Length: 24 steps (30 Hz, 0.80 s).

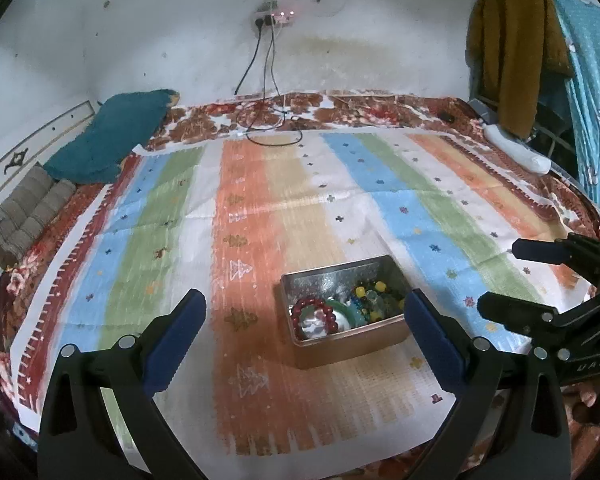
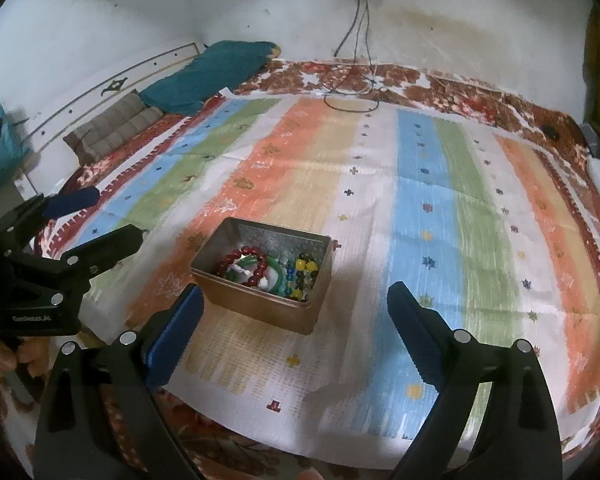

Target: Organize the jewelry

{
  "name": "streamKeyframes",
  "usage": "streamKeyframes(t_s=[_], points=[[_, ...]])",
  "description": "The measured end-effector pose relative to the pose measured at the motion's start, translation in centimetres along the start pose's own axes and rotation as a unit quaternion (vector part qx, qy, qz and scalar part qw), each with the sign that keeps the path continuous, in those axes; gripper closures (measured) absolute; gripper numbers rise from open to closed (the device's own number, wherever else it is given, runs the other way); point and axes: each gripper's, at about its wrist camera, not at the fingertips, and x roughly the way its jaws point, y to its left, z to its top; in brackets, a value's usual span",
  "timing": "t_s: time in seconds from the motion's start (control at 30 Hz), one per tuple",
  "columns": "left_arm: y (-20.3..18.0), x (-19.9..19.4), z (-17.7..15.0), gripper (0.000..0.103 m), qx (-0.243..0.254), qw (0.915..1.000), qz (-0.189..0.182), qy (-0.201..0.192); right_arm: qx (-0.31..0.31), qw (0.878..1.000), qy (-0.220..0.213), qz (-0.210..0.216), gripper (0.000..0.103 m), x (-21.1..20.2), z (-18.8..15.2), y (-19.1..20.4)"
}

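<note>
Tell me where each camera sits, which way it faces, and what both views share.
Left wrist: on the left gripper, facing forward over the striped cloth toward the wall; own open fingers show, right gripper at right.
Right wrist: on the right gripper, facing likewise; own open fingers show, left gripper at left.
Shared: the metal tin of beaded jewelry.

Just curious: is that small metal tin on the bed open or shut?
Open: the rectangular metal tin has no lid on, and the red bead bracelet lies visible inside.
</note>
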Motion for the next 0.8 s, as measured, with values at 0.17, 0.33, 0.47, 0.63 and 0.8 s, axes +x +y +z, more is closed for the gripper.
streamKeyframes(t_s=[0.17, 0.33, 0.47, 0.63, 0.8], points=[[-0.2, 0.2, -0.1, 0.006, 0.004, 1.0000, 0.005, 0.005, -0.003, 1.000, 0.000, 0.001, 0.007, 0.0, -0.1, 0.1], [-0.3, 0.2, -0.2, 0.006, 0.006, 1.0000, 0.000, 0.005, -0.006, 1.000, -0.008, 0.012, 0.007, -0.3, 0.0, 0.4], [-0.4, 0.2, -0.2, 0.006, 0.006, 1.0000, 0.000, 0.005, -0.019, 1.000, -0.013, 0.012, 0.006, -0.4, 0.1, 1.0], [-0.4, 0.3, -0.2, 0.006, 0.006, 1.0000, 0.000, 0.005, -0.022, 1.000, -0.011, 0.010, 0.006, -0.3, 0.1, 1.2], [-0.5, 0.4, -0.1, 0.006, 0.006, 0.9999, -0.010, 0.009, -0.021, 1.000, -0.011, 0.010, 0.006, -0.3, 0.0, 1.2]])
